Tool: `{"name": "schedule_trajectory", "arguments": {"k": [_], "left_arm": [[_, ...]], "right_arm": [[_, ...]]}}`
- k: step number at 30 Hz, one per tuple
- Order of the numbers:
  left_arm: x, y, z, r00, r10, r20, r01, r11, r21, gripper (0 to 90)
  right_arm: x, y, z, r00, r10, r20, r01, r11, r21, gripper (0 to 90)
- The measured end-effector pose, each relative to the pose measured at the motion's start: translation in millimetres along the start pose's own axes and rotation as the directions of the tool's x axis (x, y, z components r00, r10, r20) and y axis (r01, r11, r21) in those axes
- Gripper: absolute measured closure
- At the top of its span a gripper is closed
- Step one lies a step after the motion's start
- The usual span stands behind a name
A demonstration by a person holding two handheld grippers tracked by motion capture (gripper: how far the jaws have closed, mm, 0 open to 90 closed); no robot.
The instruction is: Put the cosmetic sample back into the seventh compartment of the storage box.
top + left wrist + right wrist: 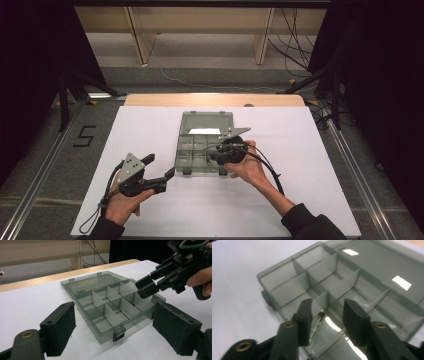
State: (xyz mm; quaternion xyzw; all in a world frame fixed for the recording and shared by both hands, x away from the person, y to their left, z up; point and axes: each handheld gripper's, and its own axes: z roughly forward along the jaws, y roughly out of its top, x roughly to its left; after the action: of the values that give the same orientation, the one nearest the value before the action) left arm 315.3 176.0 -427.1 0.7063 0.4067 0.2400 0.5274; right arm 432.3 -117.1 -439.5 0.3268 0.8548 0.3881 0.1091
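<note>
small part loose between right jaws over open box

the clear box (200,150) lies open on the white worktop (150,215), lid flat behind it. the right hand-held gripper (325,315) hangs over a near compartment, jaws parted, with a small thin part (318,321) between them, pads not pressing it. the left hand-held gripper (112,322) sits released, just beside the box's latch side, touching nothing.
</note>
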Motion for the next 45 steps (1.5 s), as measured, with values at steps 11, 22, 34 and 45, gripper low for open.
{"name": "schedule_trajectory", "arguments": {"k": [11,22,34,45], "left_arm": [[6.2,2.6,15.2,0.9996,-0.026,0.000,0.026,0.9994,0.023,17.8],[14.4,5.0,31.0,0.9997,-0.025,-0.007,0.026,0.9979,0.060,20.2],[21.0,6.9,49.6,0.9994,-0.031,-0.018,0.033,0.9917,0.125,22.5],[29.4,9.5,66.7,0.9998,0.004,-0.020,0.000,0.9787,0.205,23.0]], "right_arm": [[-29.6,2.2,-21.3,0.9984,0.048,-0.032,-0.050,0.996,-0.080,31.4],[-44.9,1.0,-28.7,0.9957,0.088,-0.028,-0.091,0.990,-0.104,22.6],[-64.9,-0.6,-39.9,0.9918,0.128,-0.006,-0.127,0.982,-0.138,18.3],[-85.2,-3.8,-43.9,0.9839,0.179,0.001,-0.177,0.972,-0.152,17.6]]}}
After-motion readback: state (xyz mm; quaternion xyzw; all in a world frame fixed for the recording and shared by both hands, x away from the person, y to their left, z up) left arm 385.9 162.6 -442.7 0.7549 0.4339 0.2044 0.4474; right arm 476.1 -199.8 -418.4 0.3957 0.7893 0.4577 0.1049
